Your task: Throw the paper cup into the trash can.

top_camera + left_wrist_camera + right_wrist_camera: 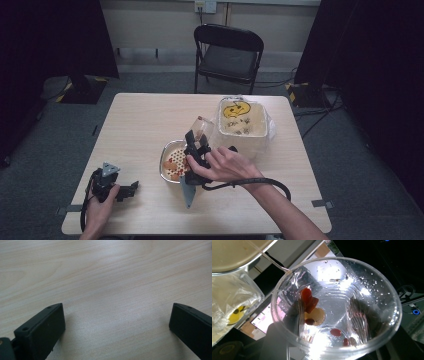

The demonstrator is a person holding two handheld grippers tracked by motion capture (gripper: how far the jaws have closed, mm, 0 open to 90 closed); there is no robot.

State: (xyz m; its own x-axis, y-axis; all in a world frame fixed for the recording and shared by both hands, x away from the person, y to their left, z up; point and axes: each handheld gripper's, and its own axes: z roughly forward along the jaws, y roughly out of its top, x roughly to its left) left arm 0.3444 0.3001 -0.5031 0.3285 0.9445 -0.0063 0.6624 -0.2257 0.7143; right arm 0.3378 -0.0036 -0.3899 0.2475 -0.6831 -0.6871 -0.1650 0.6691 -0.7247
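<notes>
The pale wooden table (pixel 145 120) carries everything here, and the landmark on it is the white square bin lined with a clear plastic bag (pixel 243 131), a yellow scrap lying inside. Beyond the bin, off the table, stands a black folding chair (pixel 228 52).

Just beside the bin, on its near-left side, sits the round metal bowl with a perforated base (pixel 173 162) — orange and red pieces rest in it. Over that bowl's bin-side edge the right gripper (pixel 196 145) holds a clear plastic cup (pixel 201 126), tipped on its side close against the bin's corner. From above the cup is a small glint; the right gripper view looks straight into its mouth (pixel 337 305), where droplets cling to the wall and a few red, dark and pale wet bits (pixel 312 310) stick near the bottom. The two dark jaws show through the plastic, pressing the cup from either side.

Well away from the bin, at the table's near-left corner, the left gripper (pixel 131 188) lies low in the person's hand. The left gripper view has its jaws spread wide over bare wood (pixel 112 290) — nothing between them.
</notes>
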